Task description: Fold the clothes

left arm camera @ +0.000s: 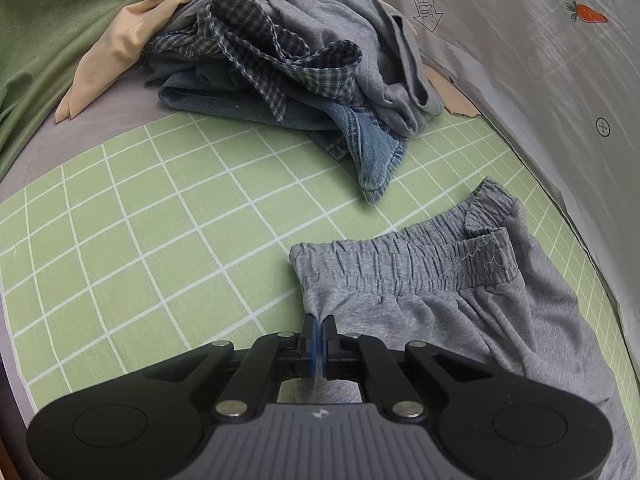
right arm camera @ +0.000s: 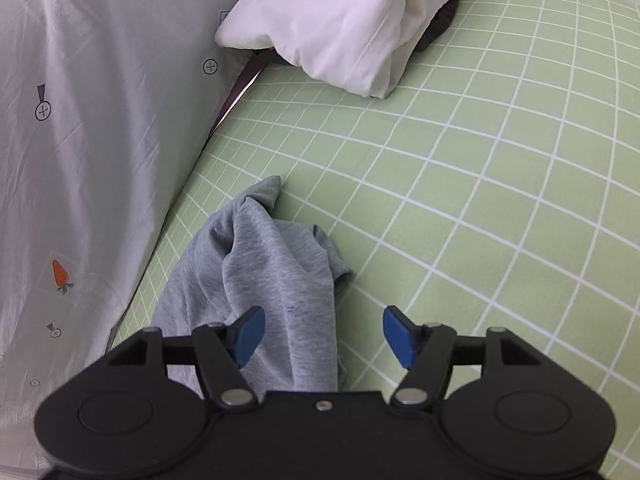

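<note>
Left wrist view, nearest first: the left gripper [left arm camera: 319, 326] has its 2 blue-padded fingers [left arm camera: 313, 338] pressed together on a pinch of grey fabric at the left side of a pair of grey sweatpants [left arm camera: 460, 312], just below the elastic waistband [left arm camera: 404, 260]. The sweatpants lie on a green sheet with a white grid [left arm camera: 140, 232] that covers the bed, their waistband stretched across the middle of the view and the rest spreading toward the lower right. Farther back sits a loose pile of clothes [left arm camera: 280, 64]: blue denim at the bottom, a dark checked garment over it, a grey garment on top, and a peach-coloured cloth beneath the pile's far left side. A green fabric [left arm camera: 52, 40] fills the far left edge. Along the right runs a pale grey cloth printed with carrots [left arm camera: 540, 60].

Right wrist view, nearest first: the right gripper [right arm camera: 324, 334] has its 2 fingers [right arm camera: 250, 334] spread wide, pressing on nothing. A bunched grey leg of the sweatpants [right arm camera: 272, 280] lies under and between them, the left finger over the fabric, the right finger over bare green sheet [right arm camera: 500, 160]. The fabric tapers to a point farther away. The carrot-print cloth [right arm camera: 80, 140] rises along the left. At the far end, a folded white cloth [right arm camera: 332, 28] rests on something dark.
</note>
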